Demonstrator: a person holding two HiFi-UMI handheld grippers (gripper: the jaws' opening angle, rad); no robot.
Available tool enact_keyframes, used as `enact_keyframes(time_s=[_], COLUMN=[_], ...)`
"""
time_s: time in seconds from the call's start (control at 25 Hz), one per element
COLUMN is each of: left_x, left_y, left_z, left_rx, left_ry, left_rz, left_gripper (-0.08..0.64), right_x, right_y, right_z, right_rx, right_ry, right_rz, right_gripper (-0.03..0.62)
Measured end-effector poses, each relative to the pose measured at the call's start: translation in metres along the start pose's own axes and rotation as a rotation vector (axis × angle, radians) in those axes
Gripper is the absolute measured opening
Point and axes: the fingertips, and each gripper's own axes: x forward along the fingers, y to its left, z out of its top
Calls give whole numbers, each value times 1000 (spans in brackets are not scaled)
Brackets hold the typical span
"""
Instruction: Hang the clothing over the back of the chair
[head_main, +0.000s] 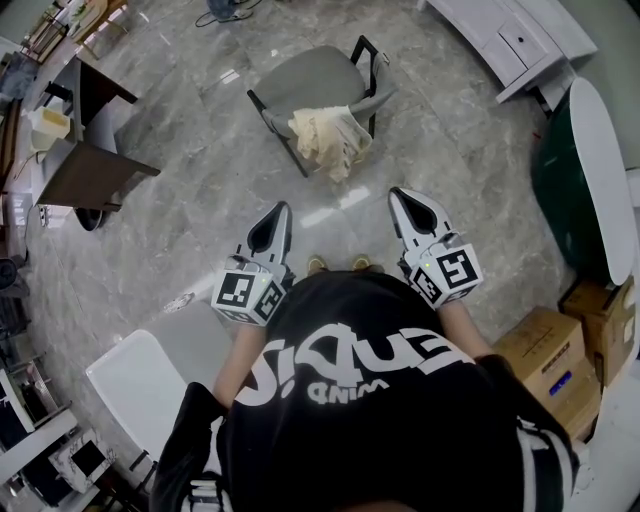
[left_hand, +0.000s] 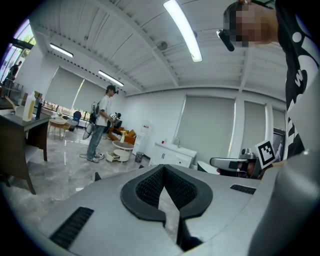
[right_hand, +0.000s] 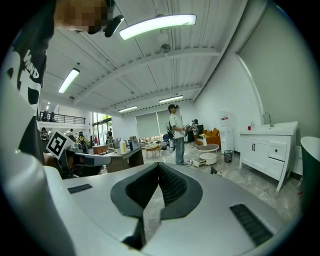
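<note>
Clothing, cream and bunched, lies on the near edge of the grey chair in your head view, well apart from your 2 tools, the left gripper and the right gripper. Your left gripper view shows jaws together, nothing between them. Your right gripper view shows the same.

One grey chair, one garment, two grippers.
</note>
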Motion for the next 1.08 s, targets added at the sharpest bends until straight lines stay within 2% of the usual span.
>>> enact_keyframes(time_s=[1.08], left_x=[4], left_y=[-5], left_z=[-7], left_rx=[-6], left_ry=[26], left_rz=[16], left_gripper=[15], right_x=[-7], right_y=[-7], right_z=[-5], right_rx=[-4], right_ry=[24], right_rz=[-3], right_gripper=[14])
